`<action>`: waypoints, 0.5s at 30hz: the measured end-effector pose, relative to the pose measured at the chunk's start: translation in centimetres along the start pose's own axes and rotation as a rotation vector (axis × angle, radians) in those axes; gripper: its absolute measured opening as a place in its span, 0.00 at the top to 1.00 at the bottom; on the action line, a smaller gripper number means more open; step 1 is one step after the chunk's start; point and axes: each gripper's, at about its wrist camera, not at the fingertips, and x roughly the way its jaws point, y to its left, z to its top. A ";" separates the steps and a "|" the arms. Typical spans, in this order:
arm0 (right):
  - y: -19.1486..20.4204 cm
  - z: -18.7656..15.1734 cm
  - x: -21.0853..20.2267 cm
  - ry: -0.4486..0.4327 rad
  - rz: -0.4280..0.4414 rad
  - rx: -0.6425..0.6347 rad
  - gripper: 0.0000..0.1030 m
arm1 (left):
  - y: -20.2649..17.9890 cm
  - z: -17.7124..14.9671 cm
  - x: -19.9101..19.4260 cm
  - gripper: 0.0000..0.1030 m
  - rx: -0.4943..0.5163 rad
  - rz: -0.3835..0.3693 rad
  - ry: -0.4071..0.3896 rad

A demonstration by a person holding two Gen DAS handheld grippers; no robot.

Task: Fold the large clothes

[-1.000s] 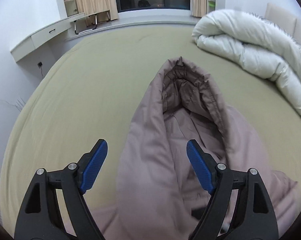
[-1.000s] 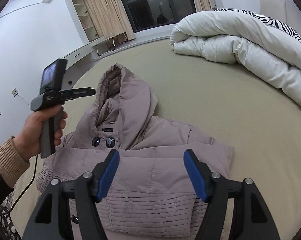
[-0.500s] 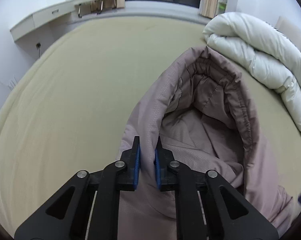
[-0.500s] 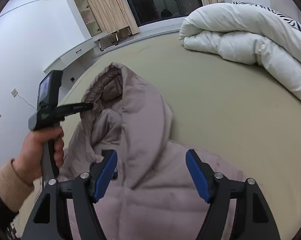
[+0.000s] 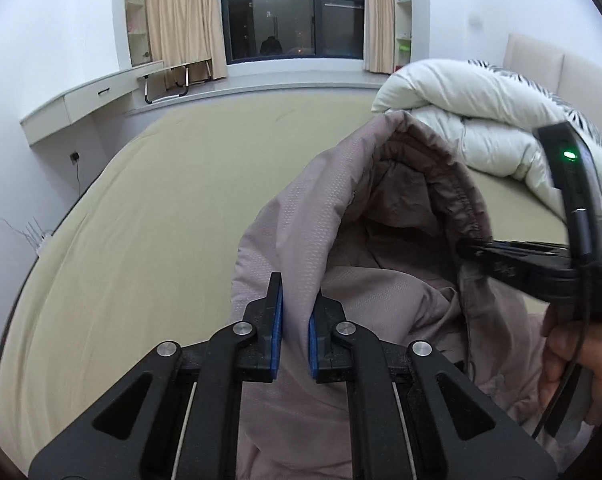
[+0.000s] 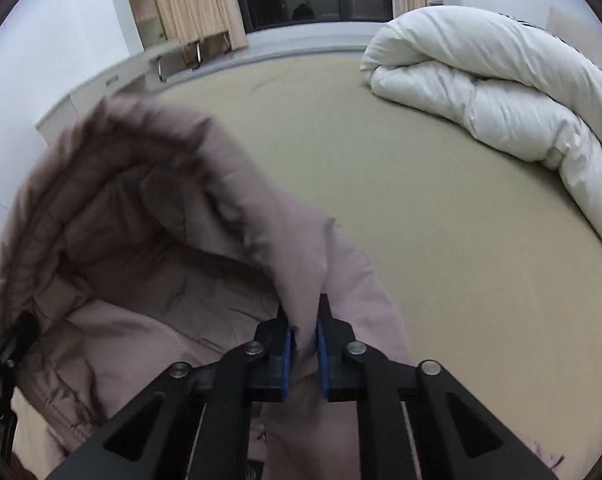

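Judging from how the garment lies, the fold is only partly under way. At the left, the left gripper (image 5: 295, 330) is closed on the left edge of the hood (image 5: 341, 208) of a mauve padded coat (image 6: 205, 320), a ridge of fabric being pinched between its blue pads (image 5: 277, 332). The coat is spread on the olive bed sheet (image 5: 161, 220), nearer the sheet's near edge than the window side, with the hood raised off the sheet and its opening gaping. To the right, the right gripper (image 6: 302, 346) is closed on the opposite edge of the hood, fabric being pinched there too. The body of the coat is mostly out of view below, so its state cannot be told. The hood is presumably to be laid down onto the body; any later folds are left. A rolled white duvet (image 6: 501, 92) is piled toward the sheet's far right corner, well apart from the coat.
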 end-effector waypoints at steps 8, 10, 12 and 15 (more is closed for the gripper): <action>-5.9 -6.0 -15.1 -0.208 0.129 0.085 0.90 | 1.2 -5.3 -12.2 0.92 -0.049 -0.100 -0.120; -6.7 -9.1 -17.8 -0.220 0.134 0.083 0.90 | 0.8 -7.9 -16.1 0.92 -0.038 -0.129 -0.146; -7.3 -13.0 -20.0 -0.224 0.132 0.096 0.90 | 0.6 -10.8 -19.3 0.92 -0.037 -0.142 -0.153; -8.4 -19.2 -20.9 -0.154 0.163 0.180 0.90 | 0.5 -15.8 -22.3 0.90 -0.060 -0.175 -0.085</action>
